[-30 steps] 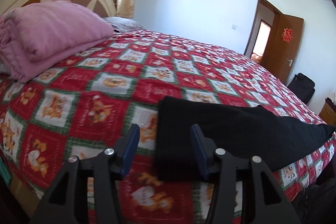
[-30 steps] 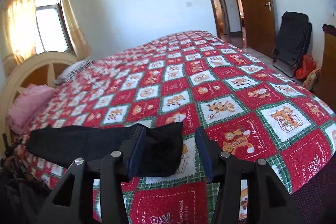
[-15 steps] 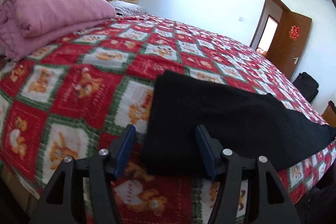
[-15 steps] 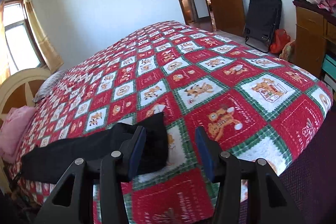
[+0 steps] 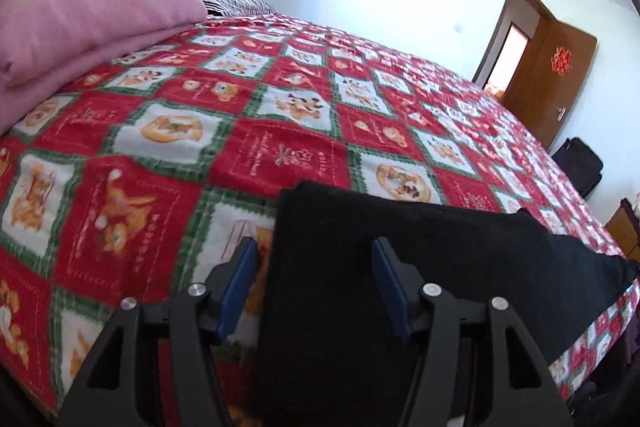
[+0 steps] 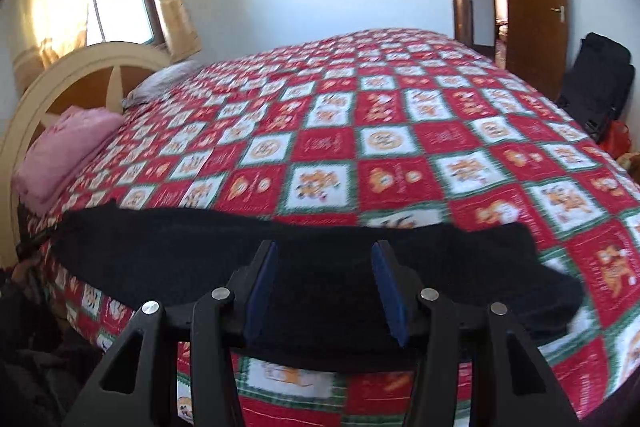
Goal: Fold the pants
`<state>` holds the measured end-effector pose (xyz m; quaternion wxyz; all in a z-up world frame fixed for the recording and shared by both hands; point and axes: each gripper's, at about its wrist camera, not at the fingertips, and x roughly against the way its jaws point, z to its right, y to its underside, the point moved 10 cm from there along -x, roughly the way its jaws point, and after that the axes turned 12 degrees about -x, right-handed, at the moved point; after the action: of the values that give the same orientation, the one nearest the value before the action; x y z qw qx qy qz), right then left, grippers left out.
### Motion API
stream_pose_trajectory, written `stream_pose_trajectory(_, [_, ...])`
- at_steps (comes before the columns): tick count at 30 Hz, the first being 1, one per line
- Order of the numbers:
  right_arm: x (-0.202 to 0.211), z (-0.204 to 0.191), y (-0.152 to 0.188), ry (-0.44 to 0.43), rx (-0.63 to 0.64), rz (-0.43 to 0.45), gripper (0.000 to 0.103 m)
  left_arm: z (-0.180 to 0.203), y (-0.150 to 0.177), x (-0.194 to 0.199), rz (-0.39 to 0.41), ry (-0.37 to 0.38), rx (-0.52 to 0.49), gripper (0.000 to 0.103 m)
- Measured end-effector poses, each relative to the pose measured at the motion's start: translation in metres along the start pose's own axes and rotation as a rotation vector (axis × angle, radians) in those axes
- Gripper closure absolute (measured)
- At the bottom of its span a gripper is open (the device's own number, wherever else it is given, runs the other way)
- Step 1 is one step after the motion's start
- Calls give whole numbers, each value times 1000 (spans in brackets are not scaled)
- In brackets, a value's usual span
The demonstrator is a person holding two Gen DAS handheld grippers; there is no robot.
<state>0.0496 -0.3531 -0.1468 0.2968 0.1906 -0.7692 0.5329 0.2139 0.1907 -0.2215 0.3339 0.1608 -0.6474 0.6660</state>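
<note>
Here, nearest the left wrist lens, the left gripper [image 5: 314,281] has its blue-padded jaws spread and pinching nothing. They straddle the end edge of the black, soft-knit pair of pants [image 5: 420,267]: the left pad sits over the quilt at 9 o'clock of that edge, the right pad over black cloth. The right gripper [image 6: 325,285] is likewise spread, gripping nothing, both pads over the middle of the garment.

The pants lie flat in a long strip along the near edge of the red, white and green patchwork quilt [image 5: 240,155], one end at the left gripper, the other toward 3 o'clock in the right view.

Handling, as a guess: light, limp, not fragile. The cloth looks thick and slightly fuzzy, so it should grip well but sag and drag if lifted at one point only. Best hold looks like a pinch through all layers at an end corner, with the other gripper at the matching corner or the mid-fold line.

Beyond, at 10 o'clock, a folded pink blanket [image 5: 88,19] rests near the cream headboard [image 6: 60,83].

Hard to tell: which end is waist and which is cuffs, how many layers are stacked, whether pads touch the cloth. The near long edge is hidden behind the gripper bodies, and the right view is motion-blurred.
</note>
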Motion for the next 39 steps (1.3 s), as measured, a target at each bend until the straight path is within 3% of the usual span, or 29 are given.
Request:
stream_pose_trajectory(6, [-30, -27, 35, -25, 59, -67, 52, -2, -3, -8, -30, 85, 52, 43])
stream_pose_trajectory(8, [-35, -29, 40, -37, 52, -75, 52, 5, -3, -4, -43, 109, 31, 50])
stream_pose_trajectory(10, [-38, -28, 44, -44, 38, -78, 52, 11, -1, -1, -46, 108, 8, 62])
stream_pose_trajectory(11, [-38, -27, 45, -46, 31, -78, 51, 12, 0, 0, -45, 114, -1, 76])
stream_pose_trajectory(12, [-39, -25, 45, -46, 25, -79, 51, 14, 0, 4, -29, 100, -14, 79])
stream_pose_trajectory(15, [-38, -21, 44, -44, 6, -73, 51, 14, -7, 13, 21, 68, -28, 82])
stream_pose_trajectory(18, [-36, -16, 41, -41, -16, -63, 51, 5, -23, 25, 89, 98, 78, 82])
stream_pose_trajectory(22, [-31, -14, 36, -44, -29, -39, 51, -13, -22, 15, 31, 48, 86, 82])
stream_pose_trajectory(26, [-30, -12, 36, -42, -27, -32, 51, -38, -5, 6, -2, 65, 198, 82])
stream_pose_trajectory(28, [-32, -11, 38, -39, -28, -37, 51, -38, -1, 4, 9, 79, 209, 79])
stream_pose_trajectory(30, [-33, -9, 39, -34, -30, -44, 51, -35, 2, 4, 9, 80, 221, 65])
stream_pose_trajectory(32, [-29, -7, 37, -24, -20, -39, 51, -34, 0, 11, 24, 50, 213, 59])
stream_pose_trajectory(35, [-5, 6, 21, 1, -5, 18, 43, -35, -10, 31, 78, -13, 176, 47])
stream_pose_trajectory(39, [41, 52, -11, 57, -76, 116, 42, -21, -25, 62, 157, -70, 106, 33])
